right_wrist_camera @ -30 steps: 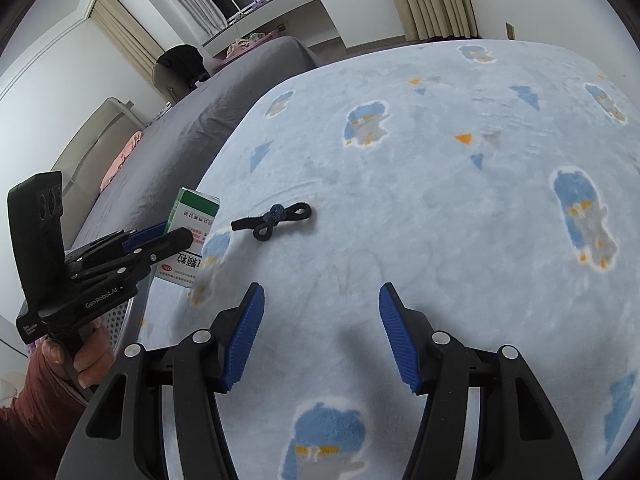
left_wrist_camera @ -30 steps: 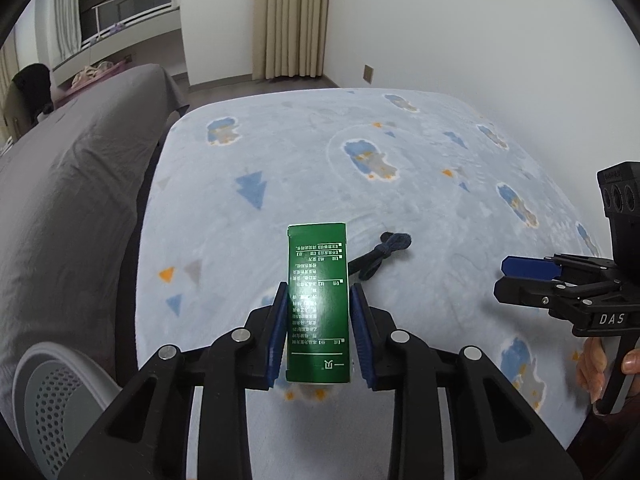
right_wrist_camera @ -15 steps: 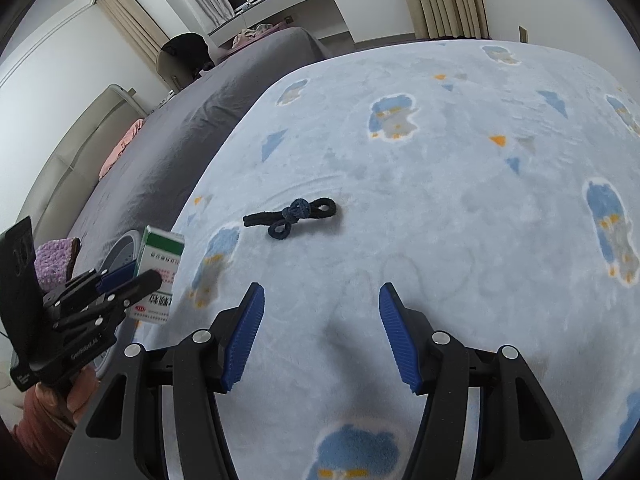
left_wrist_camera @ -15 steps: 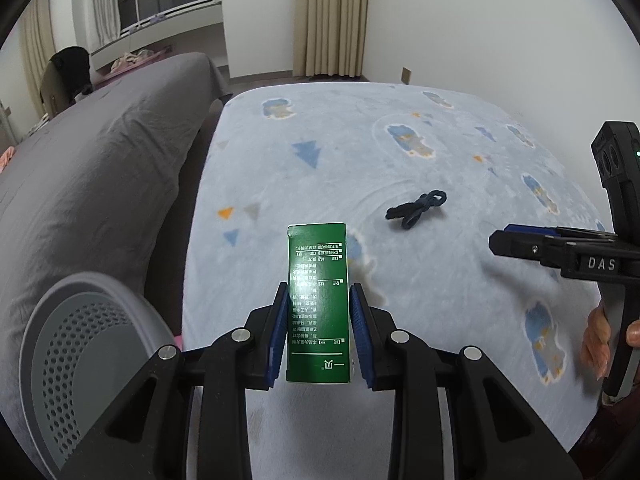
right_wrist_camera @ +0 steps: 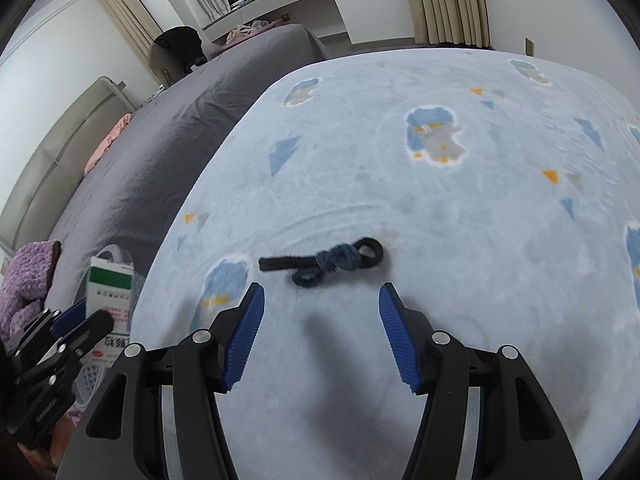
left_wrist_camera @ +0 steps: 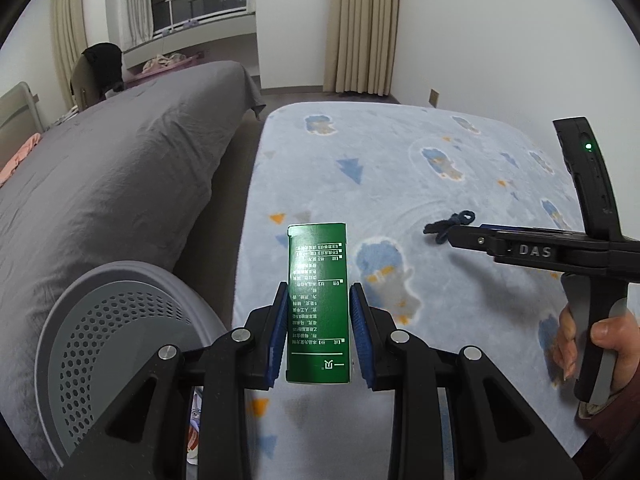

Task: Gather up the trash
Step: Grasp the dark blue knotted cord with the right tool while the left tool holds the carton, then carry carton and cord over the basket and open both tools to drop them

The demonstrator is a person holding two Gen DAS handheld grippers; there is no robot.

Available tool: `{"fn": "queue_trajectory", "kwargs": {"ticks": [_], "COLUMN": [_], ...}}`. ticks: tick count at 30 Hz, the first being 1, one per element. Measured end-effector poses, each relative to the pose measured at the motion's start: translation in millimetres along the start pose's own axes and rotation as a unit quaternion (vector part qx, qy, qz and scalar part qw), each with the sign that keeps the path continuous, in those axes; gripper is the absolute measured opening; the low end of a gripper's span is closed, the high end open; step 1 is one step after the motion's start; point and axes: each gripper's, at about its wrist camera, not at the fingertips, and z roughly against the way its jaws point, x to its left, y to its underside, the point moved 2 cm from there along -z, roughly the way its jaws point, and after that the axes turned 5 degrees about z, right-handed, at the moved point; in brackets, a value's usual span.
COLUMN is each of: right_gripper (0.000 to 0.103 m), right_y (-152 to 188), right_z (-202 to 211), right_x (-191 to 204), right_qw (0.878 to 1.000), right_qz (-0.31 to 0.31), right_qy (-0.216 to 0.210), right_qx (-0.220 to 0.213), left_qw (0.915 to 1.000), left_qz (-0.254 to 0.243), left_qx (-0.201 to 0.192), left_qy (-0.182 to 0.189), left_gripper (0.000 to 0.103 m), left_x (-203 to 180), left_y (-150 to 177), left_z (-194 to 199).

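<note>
Beside the patterned blanket (left_wrist_camera: pixel 472 200), a grey perforated bin (left_wrist_camera: pixel 120 328) is seen low at the left, in the gap next to the grey bed (left_wrist_camera: pixel 120 184). A green box (left_wrist_camera: pixel 318 300) is clamped upright between the blue pads of the left gripper (left_wrist_camera: pixel 319 332), which grip it on its two narrow sides; the box is held over the blanket's edge, just beside the bin rim but not yet above the opening. A dark knotted cord (right_wrist_camera: pixel 324 261) lies flat on the blanket, just ahead of the right gripper (right_wrist_camera: pixel 320 332), whose jaws stand apart and empty.

Step in hand, as judged: the box is being carried to the bin while the cord is being approached.

Notes for doing it well:
- The box should be brought fully over the bin opening before the pads are let go, since the rim is close and a short drop could glance off it.
- The right jaws should be centred over the cord's knot, the thickest part, and pressed slightly into the soft pile before closing.
- A thin loop end may slip out.
</note>
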Motion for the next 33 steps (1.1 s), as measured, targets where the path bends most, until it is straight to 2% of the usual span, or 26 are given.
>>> {"fn": "queue_trajectory", "kwargs": {"ticks": [8, 13, 15, 20, 23, 33], "right_gripper": [0.057, 0.057, 0.052, 0.02, 0.012, 0.008], "right_y": [-11, -19, -22, -26, -25, -11], "right_z": [-23, -31, -34, -38, -35, -12], "right_x": [10, 15, 18, 25, 30, 49], "right_qw": [0.998, 0.997, 0.997, 0.997, 0.996, 0.998], "right_qz": [0.017, 0.021, 0.025, 0.038, 0.045, 0.04], "right_qy": [0.066, 0.076, 0.079, 0.074, 0.073, 0.05], "right_qx": [0.006, 0.003, 0.0, -0.002, -0.005, -0.012], "left_qw": [0.9998, 0.9996, 0.9996, 0.9992, 0.9989, 0.9971], "left_qz": [0.015, 0.023, 0.024, 0.033, 0.041, 0.067], "left_qx": [-0.006, -0.004, -0.006, -0.009, -0.008, -0.018], "left_qy": [-0.012, -0.016, -0.017, -0.019, -0.022, -0.032], "left_gripper": [0.03, 0.03, 0.03, 0.03, 0.03, 0.03], "left_x": [10, 14, 15, 19, 23, 43], "left_y": [0, 0, 1, 1, 0, 0], "left_z": [2, 0, 1, 3, 3, 17]}}
